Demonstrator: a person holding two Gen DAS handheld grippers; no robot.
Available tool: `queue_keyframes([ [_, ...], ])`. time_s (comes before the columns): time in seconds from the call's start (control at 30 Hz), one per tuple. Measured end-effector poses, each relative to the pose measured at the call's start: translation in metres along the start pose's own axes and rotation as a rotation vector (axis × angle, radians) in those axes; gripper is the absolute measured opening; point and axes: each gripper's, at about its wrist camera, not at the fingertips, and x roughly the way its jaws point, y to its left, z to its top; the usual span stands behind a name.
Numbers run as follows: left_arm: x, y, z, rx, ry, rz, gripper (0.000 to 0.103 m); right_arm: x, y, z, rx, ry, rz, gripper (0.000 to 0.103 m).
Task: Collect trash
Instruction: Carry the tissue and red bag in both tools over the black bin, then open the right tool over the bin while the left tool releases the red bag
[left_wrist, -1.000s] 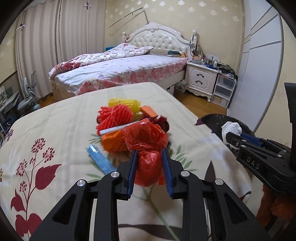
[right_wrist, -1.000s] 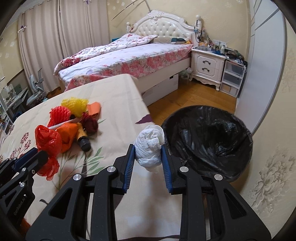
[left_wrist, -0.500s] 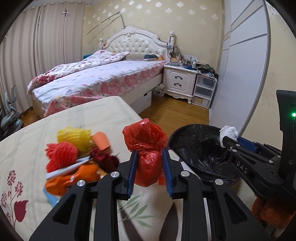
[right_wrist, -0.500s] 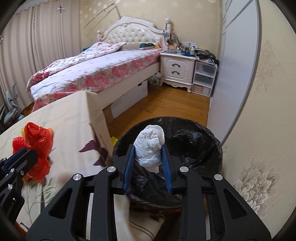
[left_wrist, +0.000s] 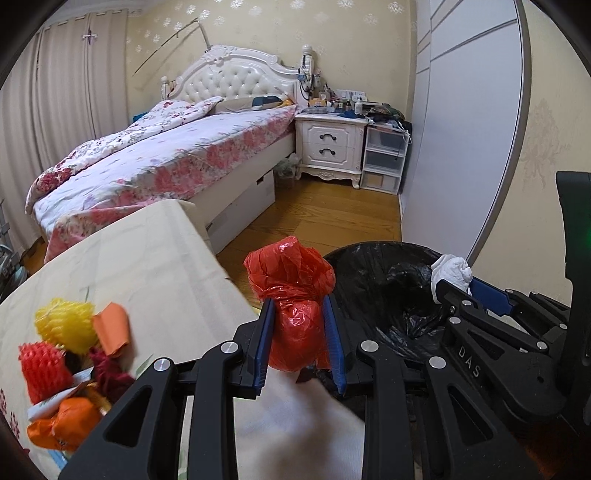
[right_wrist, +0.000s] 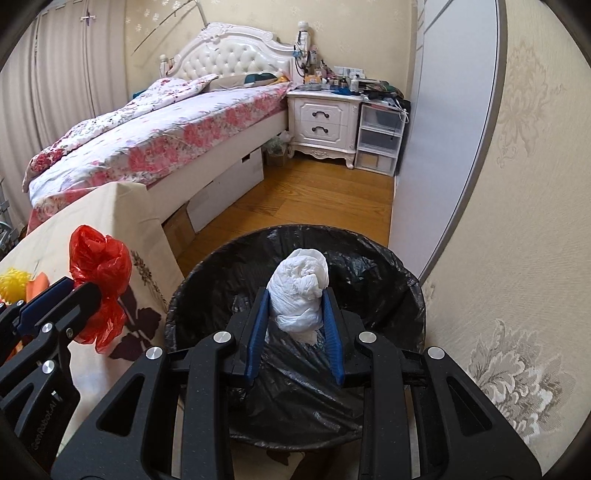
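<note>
A bed (left_wrist: 177, 158) and a nightstand (left_wrist: 330, 146) fill the back of the room, apart from the work. Nearer, a table (left_wrist: 147, 266) under a cream flowered cloth stands just beside a bin (right_wrist: 295, 332) lined with a black bag, which sits on the wooden floor against the wall.

The bin looks empty apart from its crumpled liner, as far as the right wrist view shows, so I judge that nothing has gone in yet and the task is at an early stage.

The right gripper (right_wrist: 295, 325) hangs over the middle of the bin's mouth, its blue pads clamped on a wad of white paper (right_wrist: 299, 291). That piece only needs letting go to drop in.

The left gripper (left_wrist: 299, 339) is closed around a crumpled red plastic bag (left_wrist: 291, 295), pinching its lower half while the top bulges above the pads. It is held in the air at the table's edge, beside the bin's rim rather than over the opening, so it needs a short carry to the right before release.

Left on the table, well back from the bin, is a small heap: a yellow foam net (left_wrist: 64, 323), a red foam net (left_wrist: 42, 369), an orange scrap (left_wrist: 110, 328), a dark red clump (left_wrist: 107, 373) and an orange wrapper (left_wrist: 64, 421). All of these have yet to be collected, so most of the job remains.
</note>
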Motion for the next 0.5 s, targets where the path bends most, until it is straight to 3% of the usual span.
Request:
queue_keyframes([
  [0.27, 0.027, -0.014, 0.007, 0.035, 0.05, -0.01, 0.028, 0.021, -0.01, 0.001, 0.016, 0.027, -0.019, 0.029],
  [0.4, 0.031, -0.014, 0.012, 0.023, 0.061, -0.012, 0.029, 0.027, -0.017, 0.002, 0.032, 0.029, -0.03, 0.037],
  [0.5, 0.033, -0.014, 0.013, 0.016, 0.07, -0.007, 0.041, 0.028, -0.02, 0.003, 0.043, 0.024, -0.042, 0.041],
])
